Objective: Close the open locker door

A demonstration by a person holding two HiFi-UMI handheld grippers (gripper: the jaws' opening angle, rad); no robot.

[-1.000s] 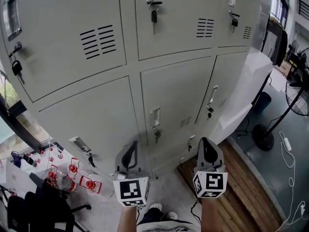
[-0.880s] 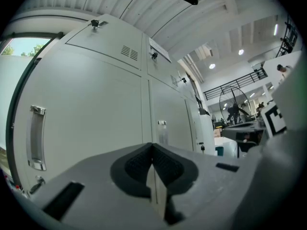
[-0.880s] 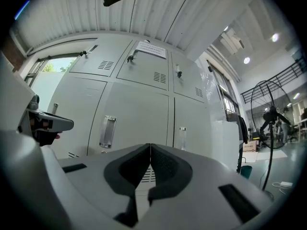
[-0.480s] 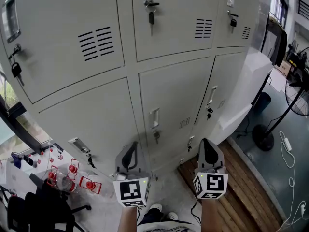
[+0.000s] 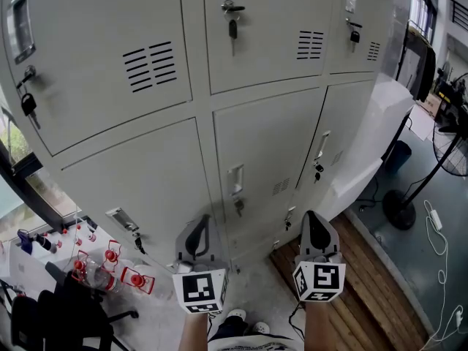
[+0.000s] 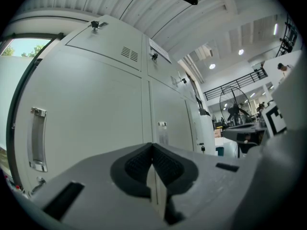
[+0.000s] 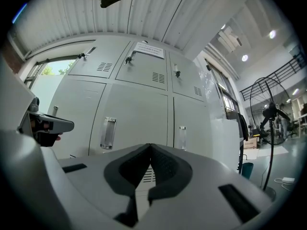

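A grey locker cabinet fills the upper and middle frame, and every locker door seen from the head view lies flush with its front. A white panel juts out at the cabinet's right edge, centre right of the frame; whether it is the open door I cannot tell. Below it, at lower right, runs a strip of wooden floor with a standing fan beside it. At bottom centre the left hand-held gripper and the right hand-held gripper point at the lower doors, clear of them, each with its pads pressed together on nothing. Keys hang from the top locks.
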